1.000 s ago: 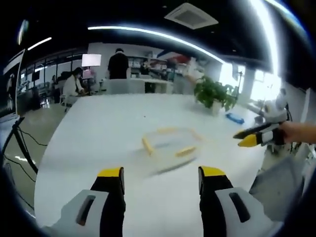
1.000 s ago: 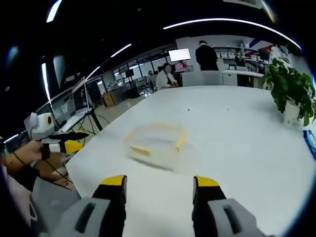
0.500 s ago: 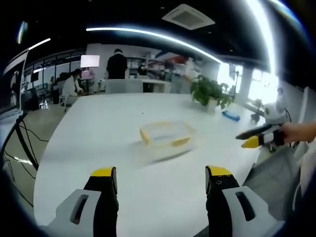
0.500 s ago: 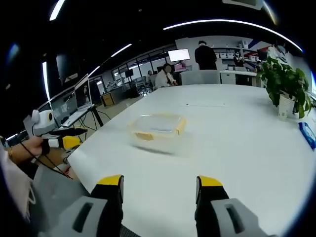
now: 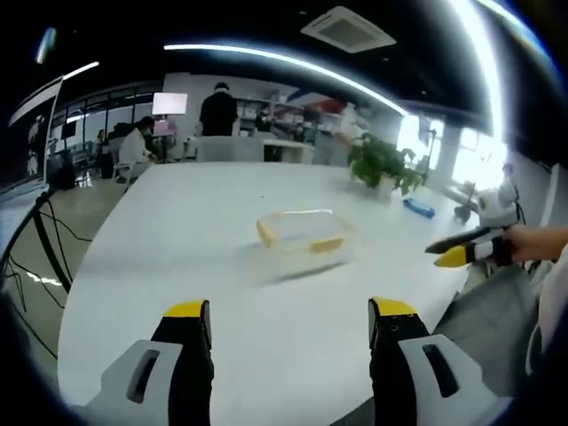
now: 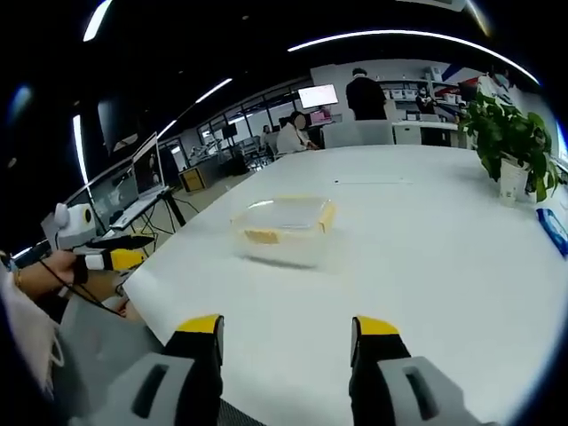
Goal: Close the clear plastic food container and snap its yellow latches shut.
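Clear, thin plastic is judged light, stiff and prone to sliding, so the food container (image 5: 304,238) (image 6: 282,229), seen mid-table (image 5: 177,266) well ahead of both spread, empty grippers (image 5: 288,342) (image 6: 287,355), is best pressed at its yellow latches (image 5: 326,245) (image 6: 260,236).

Clear container (image 6: 282,230) with yellow latches (image 6: 260,236), white table (image 6: 444,266), black yellow-tipped tongs (image 5: 288,330), green plant (image 6: 508,142)

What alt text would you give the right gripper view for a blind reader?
A clear plastic food container with yellow latches sits on a white table, ahead of the open right gripper. The left gripper waits beyond the table's edge; a potted plant stands farther back.
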